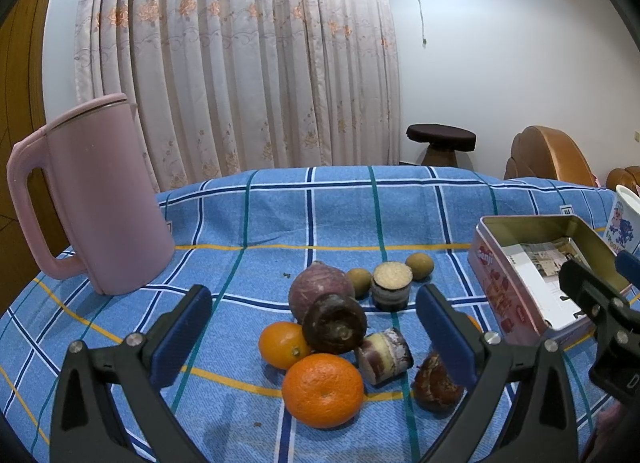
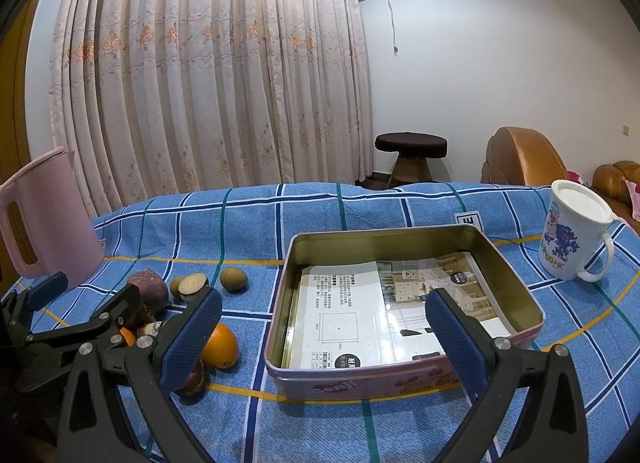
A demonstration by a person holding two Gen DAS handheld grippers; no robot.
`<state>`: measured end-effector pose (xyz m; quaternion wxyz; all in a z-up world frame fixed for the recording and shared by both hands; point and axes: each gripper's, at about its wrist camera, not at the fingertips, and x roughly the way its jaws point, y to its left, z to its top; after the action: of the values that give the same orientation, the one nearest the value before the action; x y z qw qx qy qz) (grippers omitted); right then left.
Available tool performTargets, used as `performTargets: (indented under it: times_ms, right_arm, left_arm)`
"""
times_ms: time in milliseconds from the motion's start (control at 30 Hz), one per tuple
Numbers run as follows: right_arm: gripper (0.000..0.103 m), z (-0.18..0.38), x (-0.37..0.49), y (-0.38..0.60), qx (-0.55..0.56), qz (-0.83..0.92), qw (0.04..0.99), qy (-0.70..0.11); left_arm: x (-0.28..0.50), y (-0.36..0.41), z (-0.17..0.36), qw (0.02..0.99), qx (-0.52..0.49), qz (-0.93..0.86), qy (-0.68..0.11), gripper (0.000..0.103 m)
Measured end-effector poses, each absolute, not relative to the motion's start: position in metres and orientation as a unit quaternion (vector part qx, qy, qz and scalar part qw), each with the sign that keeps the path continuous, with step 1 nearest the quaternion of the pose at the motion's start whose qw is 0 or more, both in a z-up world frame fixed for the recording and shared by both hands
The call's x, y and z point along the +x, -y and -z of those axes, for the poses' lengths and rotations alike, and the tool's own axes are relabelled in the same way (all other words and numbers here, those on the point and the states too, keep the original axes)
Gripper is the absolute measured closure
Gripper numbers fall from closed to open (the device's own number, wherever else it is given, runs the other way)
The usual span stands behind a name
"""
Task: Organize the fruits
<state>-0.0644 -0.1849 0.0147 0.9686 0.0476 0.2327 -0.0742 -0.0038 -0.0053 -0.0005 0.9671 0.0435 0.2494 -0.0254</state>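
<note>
left claw gapes open over the oranges; right claw open above the tin

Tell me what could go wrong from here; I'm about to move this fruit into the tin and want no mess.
The produce lies bunched together: the front orange touches the smaller orange and sits close to a cut piece, so closing the open left gripper on one may send its neighbours rolling. The tin holds only a loose paper sheet, which may shift under dropped fruit. The open right gripper hangs near the tin's front wall and could knock it.
</note>
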Motion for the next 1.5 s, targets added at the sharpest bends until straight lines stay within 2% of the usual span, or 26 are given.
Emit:
performTargets:
  times_ms: [1500]
  right_arm:
    - [0.001,-0.020,-0.069,0.173,0.035,0.053,0.973,-0.220]
  left_arm:
    - [-0.002,-0.002,0.003,0.965,0.043,0.018,-0.258,0.000]
